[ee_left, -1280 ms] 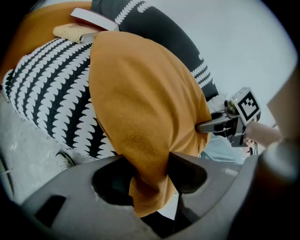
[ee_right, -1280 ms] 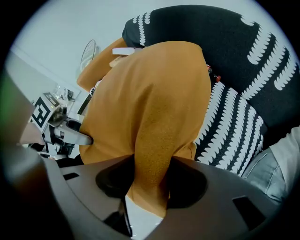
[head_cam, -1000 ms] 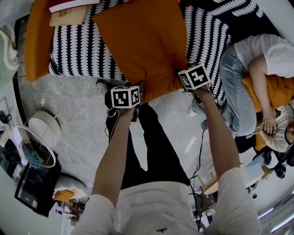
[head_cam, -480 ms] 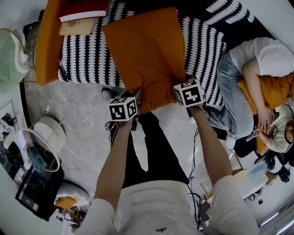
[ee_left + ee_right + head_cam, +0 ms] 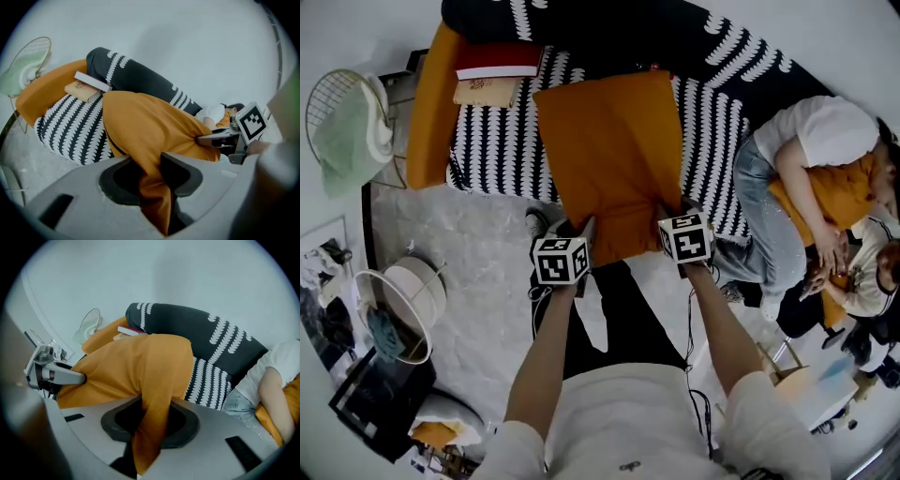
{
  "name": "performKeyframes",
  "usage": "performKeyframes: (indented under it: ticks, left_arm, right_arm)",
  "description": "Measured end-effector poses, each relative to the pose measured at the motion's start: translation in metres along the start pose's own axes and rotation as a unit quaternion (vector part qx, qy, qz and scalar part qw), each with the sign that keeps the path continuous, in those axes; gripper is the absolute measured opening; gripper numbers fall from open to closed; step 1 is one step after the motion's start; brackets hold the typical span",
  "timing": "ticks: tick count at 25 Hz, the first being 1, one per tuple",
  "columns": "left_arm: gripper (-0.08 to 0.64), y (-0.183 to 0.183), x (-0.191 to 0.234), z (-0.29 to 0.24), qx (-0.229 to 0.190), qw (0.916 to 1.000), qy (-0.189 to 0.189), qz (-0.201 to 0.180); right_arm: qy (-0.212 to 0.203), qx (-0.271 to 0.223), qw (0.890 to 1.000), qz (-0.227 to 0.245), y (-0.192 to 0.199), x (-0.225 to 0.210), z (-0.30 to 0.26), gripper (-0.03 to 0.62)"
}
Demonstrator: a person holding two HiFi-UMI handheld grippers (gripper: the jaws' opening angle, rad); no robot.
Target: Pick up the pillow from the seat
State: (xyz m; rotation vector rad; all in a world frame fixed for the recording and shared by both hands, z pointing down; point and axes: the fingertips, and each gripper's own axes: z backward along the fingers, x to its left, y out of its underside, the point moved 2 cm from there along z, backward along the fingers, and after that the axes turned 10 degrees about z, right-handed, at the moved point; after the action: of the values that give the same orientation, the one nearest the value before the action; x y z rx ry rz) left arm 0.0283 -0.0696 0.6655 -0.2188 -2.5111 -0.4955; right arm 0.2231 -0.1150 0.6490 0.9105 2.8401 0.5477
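The orange pillow (image 5: pixel 614 159) fills the frame's centre over the striped sofa seat (image 5: pixel 487 141). Its near corners vanish inside the clamped jaws of the left gripper (image 5: pixel 584 228) and right gripper (image 5: pixel 667 211). Open floor (image 5: pixel 469 253) lies lower left.

A black-and-white scallop-patterned sofa (image 5: pixel 492 141) stands in front of you against a plain white wall (image 5: pixel 164 37), on a pale marbled floor (image 5: pixel 459 253). To your left, a wire chair draped in green cloth (image 5: pixel 342 131) stands beside the sofa's orange armrest (image 5: pixel 427 122).
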Motion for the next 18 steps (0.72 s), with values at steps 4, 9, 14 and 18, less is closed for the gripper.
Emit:
performKeyframes:
  ticks: [4, 9, 14, 18]
  left_arm:
    - [0.14, -0.012, -0.011, 0.034, -0.023, 0.9991, -0.008, -0.034]
    - [0.14, -0.014, -0.015, 0.076, -0.034, 0.9978, -0.009, -0.056]
    - [0.14, -0.003, -0.011, 0.113, -0.03, 0.9977, 0.0, -0.061]
    - [0.14, 0.008, -0.001, 0.157, -0.038, 0.9966, 0.004, -0.073]
  right_arm:
    - [0.01, -0.032, 0.999, -0.021, -0.006, 0.013, 0.031, 0.098]
    - [0.016, -0.056, 0.998, -0.018, -0.013, 0.038, 0.065, 0.098]
    - [0.023, -0.068, 0.997, -0.01, -0.015, 0.067, 0.095, 0.098]
    - [0.03, -0.08, 0.996, -0.014, -0.015, 0.107, 0.122, 0.098]
